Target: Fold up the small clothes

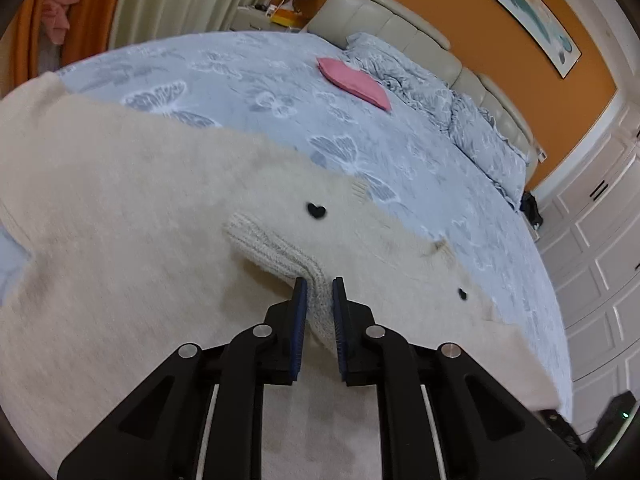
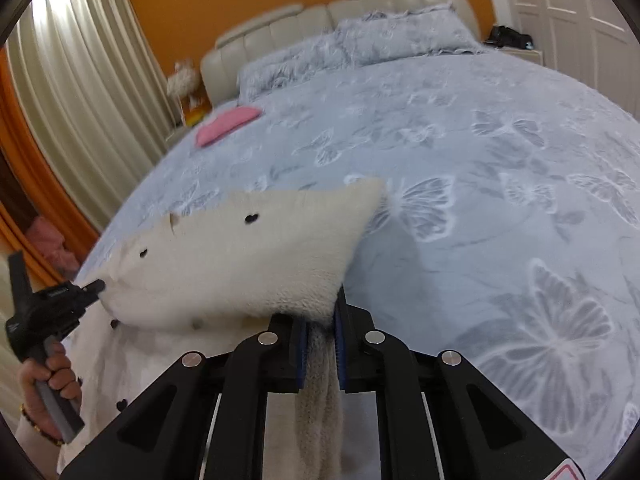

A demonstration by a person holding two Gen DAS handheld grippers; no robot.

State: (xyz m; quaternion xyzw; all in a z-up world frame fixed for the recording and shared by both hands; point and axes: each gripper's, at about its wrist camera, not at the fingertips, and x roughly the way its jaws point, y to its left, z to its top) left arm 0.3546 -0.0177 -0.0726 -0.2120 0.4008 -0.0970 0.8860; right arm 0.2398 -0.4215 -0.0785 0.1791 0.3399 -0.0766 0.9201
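Observation:
A cream fluffy cardigan [image 1: 140, 220] with black heart buttons [image 1: 316, 211] lies spread on the bed. In the left wrist view my left gripper [image 1: 320, 286] is shut on the cardigan's ribbed sleeve cuff [image 1: 272, 244], which runs up and left from the pads. In the right wrist view my right gripper [image 2: 322, 312] is shut on a bunched edge of the same cardigan [image 2: 248, 264], with fabric hanging down between its fingers. That view also shows the left gripper [image 2: 96, 286] at the garment's left edge, held by a hand [image 2: 52, 376].
The bed has a pale blue butterfly-print cover [image 1: 280, 80]. A folded pink cloth [image 1: 354, 82] lies near the rumpled pillows [image 1: 460, 120] and the cream headboard [image 1: 400, 28]. White wardrobe doors [image 1: 592, 260] stand beyond the bed's right side, and curtains [image 2: 80, 80] hang at the left.

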